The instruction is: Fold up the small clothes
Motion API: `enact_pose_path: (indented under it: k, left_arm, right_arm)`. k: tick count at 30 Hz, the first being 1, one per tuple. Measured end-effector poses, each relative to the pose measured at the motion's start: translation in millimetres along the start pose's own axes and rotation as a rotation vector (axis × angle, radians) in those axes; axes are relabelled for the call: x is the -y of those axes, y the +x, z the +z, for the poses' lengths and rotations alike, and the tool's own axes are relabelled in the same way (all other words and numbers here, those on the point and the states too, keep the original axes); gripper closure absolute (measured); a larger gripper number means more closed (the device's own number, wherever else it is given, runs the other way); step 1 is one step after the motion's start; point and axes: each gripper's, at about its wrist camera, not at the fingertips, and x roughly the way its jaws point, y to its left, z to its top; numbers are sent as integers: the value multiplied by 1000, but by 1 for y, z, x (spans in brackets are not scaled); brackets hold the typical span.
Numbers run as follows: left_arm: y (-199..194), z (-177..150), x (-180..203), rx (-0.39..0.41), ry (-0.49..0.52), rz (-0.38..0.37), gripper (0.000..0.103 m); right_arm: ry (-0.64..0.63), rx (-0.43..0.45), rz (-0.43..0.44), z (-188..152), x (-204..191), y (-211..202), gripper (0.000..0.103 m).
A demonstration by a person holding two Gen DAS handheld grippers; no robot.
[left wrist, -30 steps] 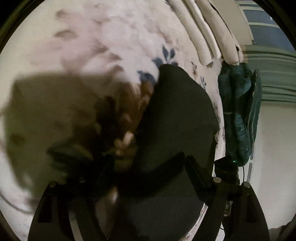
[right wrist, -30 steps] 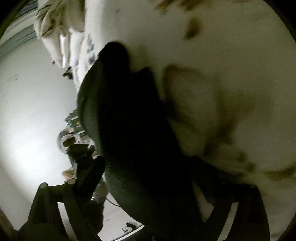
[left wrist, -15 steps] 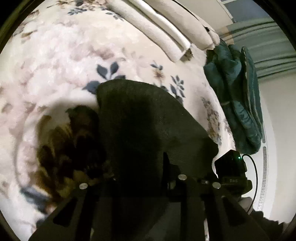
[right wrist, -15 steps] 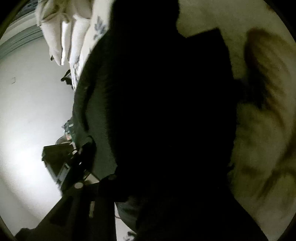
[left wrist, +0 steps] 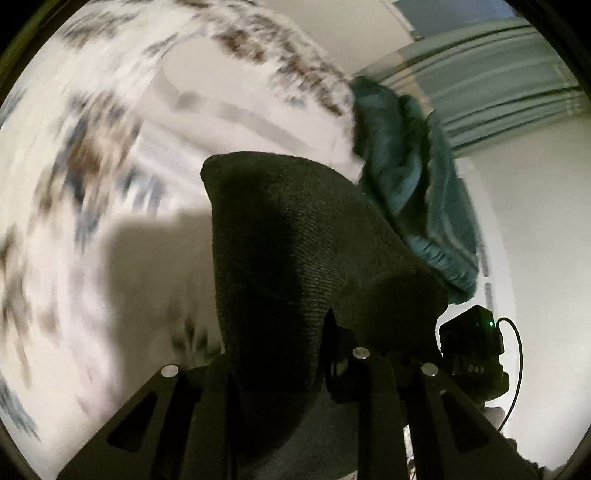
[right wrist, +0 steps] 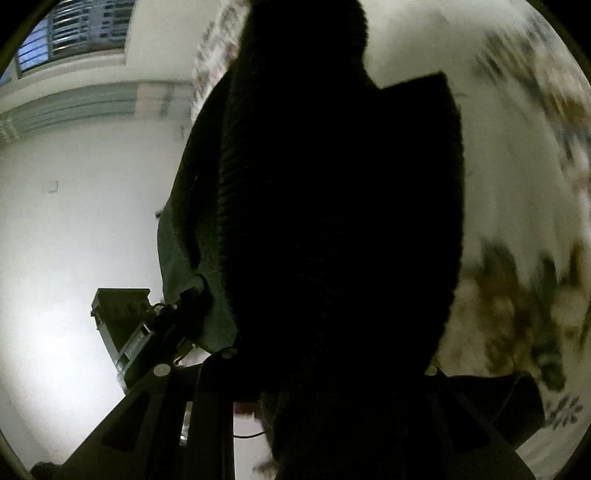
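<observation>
Lifting is what sets this moment apart from a second ago: back then both claws stood spread over the dark knit garment (left wrist: 295, 258) as it lay on the floral bedspread (left wrist: 92, 177), and now your left claw (left wrist: 295, 365) is pressed together on one part of its edge while your right claw (right wrist: 328, 373) pinches another, each having closed on the cloth and then carried it up off the bed. In the left wrist view the garment rises from between the fingers as a tall fold with its far corner free in the air, the bedspread blurred behind it and a teal quilt (left wrist: 413, 177) bunched beyond at the bed's edge. In the right wrist view the cloth fills the middle of the frame as an almost black mass (too dark to make out seams or which part is which), with a white wall (right wrist: 74, 221) and a barred window (right wrist: 74, 29) to one side. For the fold, this means the pick-up looks done and you have the piece hanging between two grips; the likely next need is to spread it flat on the bed, so keep both pinches firm, since a slipping corner would leave it crumpled.
</observation>
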Motion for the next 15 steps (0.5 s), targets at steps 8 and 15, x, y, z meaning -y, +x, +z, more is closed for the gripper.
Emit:
enact_pose_path:
  k: [8,15]
  left_arm:
    - [20,181,7,9,128,19,84]
    - [68,266,-43,-49,100,125,81]
  right_arm:
    - [21,143,-9,126,-94,39,77]
    - [26,105,-89,216,-108,108,78]
